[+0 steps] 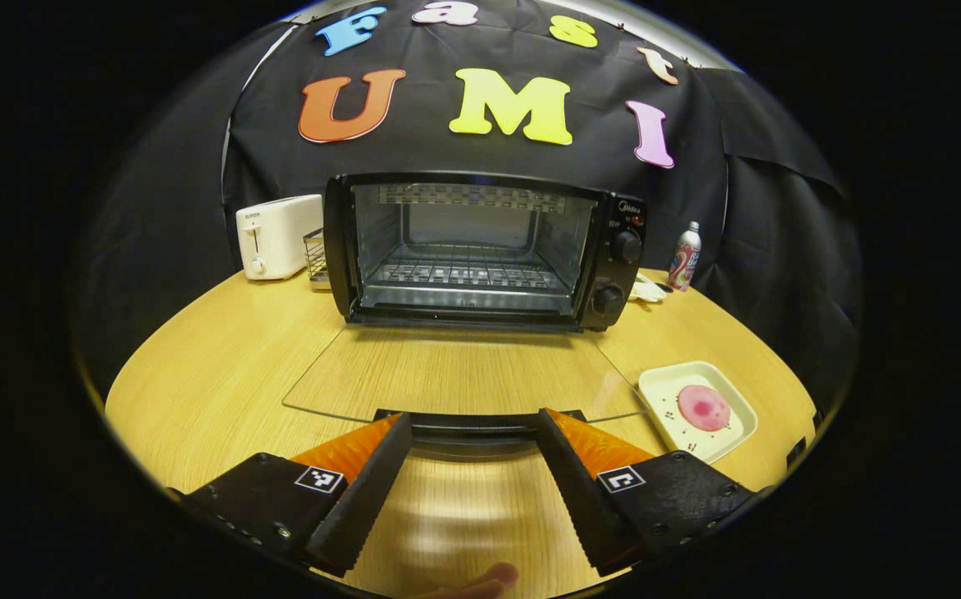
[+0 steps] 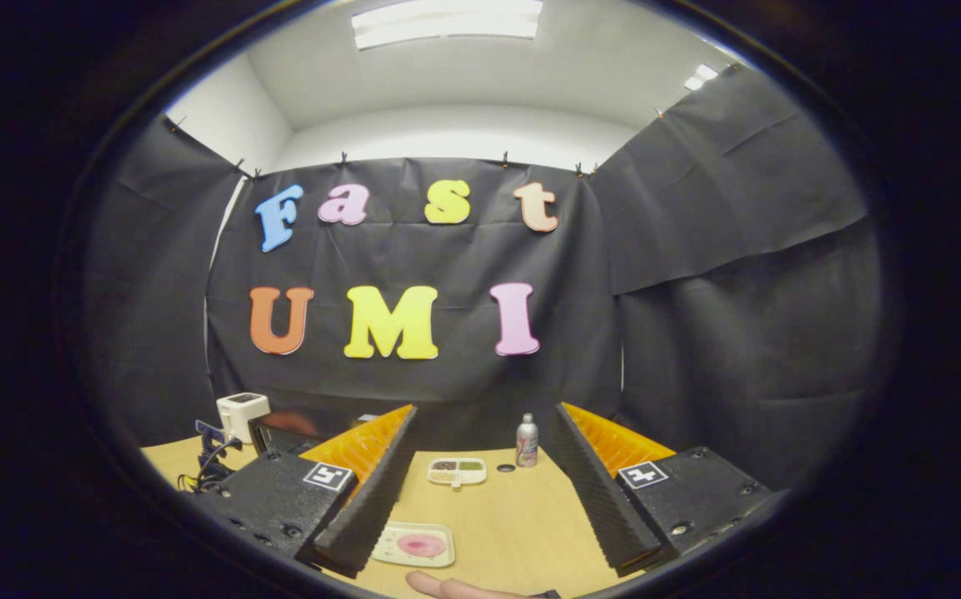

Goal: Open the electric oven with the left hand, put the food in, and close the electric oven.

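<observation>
Oven stands at the far middle of the table, its glass door already folded down flat toward the near side, so the wire rack inside is bare and reachable. The door's dark handle lies just at the tips of the left tool, whose fingers are spread wide apart with nothing between them. The right tool is likewise wide open and empty, raised above the table.

Food, a flat pink round, sits in a shallow white tray on the table to the right of the door, near the table's edge; in the right gripper view the same tray lies just below the left finger of that tool.

By my judgement the opening step is done and loading comes next. The tray looks light and stiff, probably smooth and a little slippery, so a pinch on its raised rim at the near side should serve, kept level so the food does not slide. The food itself looks soft and is better left untouched. The glass door is rigid but fragile; closing it calls for lifting at the handle, not pushing on the pane.

A white toaster stands to the left of the oven, and a can to its right.
</observation>
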A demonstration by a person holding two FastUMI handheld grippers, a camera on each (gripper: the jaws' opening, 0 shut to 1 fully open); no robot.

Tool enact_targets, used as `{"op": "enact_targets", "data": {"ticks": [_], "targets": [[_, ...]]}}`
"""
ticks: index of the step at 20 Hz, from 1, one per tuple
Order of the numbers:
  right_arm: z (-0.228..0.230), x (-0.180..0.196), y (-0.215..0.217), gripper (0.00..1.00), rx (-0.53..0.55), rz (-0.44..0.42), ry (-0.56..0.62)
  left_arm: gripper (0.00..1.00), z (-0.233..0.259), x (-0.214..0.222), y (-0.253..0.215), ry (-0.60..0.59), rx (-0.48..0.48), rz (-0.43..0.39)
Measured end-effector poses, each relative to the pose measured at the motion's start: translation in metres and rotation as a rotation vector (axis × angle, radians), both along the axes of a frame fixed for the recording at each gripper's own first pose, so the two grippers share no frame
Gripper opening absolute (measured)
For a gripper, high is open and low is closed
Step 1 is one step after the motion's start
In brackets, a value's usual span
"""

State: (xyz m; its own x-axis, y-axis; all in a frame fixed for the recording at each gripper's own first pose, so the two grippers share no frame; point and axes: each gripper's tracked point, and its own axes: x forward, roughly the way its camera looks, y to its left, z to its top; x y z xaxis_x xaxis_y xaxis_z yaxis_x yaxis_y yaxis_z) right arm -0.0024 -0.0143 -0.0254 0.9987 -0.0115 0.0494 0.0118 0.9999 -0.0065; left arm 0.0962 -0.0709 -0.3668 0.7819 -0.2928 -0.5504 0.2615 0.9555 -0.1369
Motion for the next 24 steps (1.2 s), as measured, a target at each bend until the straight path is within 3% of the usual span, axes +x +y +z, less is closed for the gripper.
{"op": "enact_targets", "data": {"ticks": [4,12,13,19,24], "targets": [[-0.004,0.006,-0.004,0.96,-0.002,-0.009,0.015,0.95,0.003,0.002,-0.001,-0.034,0.035,-0.001],[-0.03,0.035,-0.004,0.96,-0.051,-0.001,0.097,0.96,0.069,-0.002,0.006,-0.151,-0.058,0.022],[-0.036,0.042,-0.004,1.0,-0.056,0.008,0.125,0.96,0.082,-0.004,0.008,-0.171,-0.07,0.03],[-0.088,0.09,0.006,0.97,-0.1,0.084,0.351,0.95,0.165,-0.019,0.029,-0.323,-0.095,0.082],[-0.174,0.125,0.01,0.97,-0.04,0.127,0.648,0.95,0.228,-0.033,0.045,-0.445,-0.135,0.121]]}}
